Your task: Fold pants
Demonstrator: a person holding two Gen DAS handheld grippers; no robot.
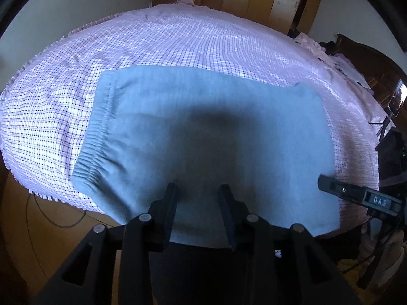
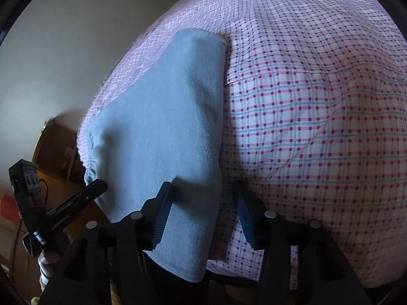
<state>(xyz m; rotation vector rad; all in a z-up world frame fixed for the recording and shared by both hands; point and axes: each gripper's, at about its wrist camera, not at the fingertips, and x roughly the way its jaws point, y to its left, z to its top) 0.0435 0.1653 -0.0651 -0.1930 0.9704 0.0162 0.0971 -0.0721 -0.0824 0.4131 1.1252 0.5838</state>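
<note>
The bed (image 1: pixel 178 40), covered in a pink and white checked sheet, fills most of both views. On its near side lie the pants (image 1: pixel 203 132), pale blue-grey and already folded into a thick rectangle, with the gathered elastic waistband on the left and the near edge hanging slightly over the bed's edge toward you.

That overhang looks like your main risk: if you tug the near edge or lift only one layer, the stack could slide off the bed or the fold could open up. Uneven pulls from your two hands would skew the edges.

Your left gripper (image 1: pixel 199 190) hovers low over the near middle of the pants, pointing forward across the bed, its two fingers spread apart with nothing between them. Your right gripper (image 2: pixel 203 190) sits at the right end of the pants, also spread; one finger is over the cloth, the other over bare sheet, straddling the folded edge without pinching it.
</note>
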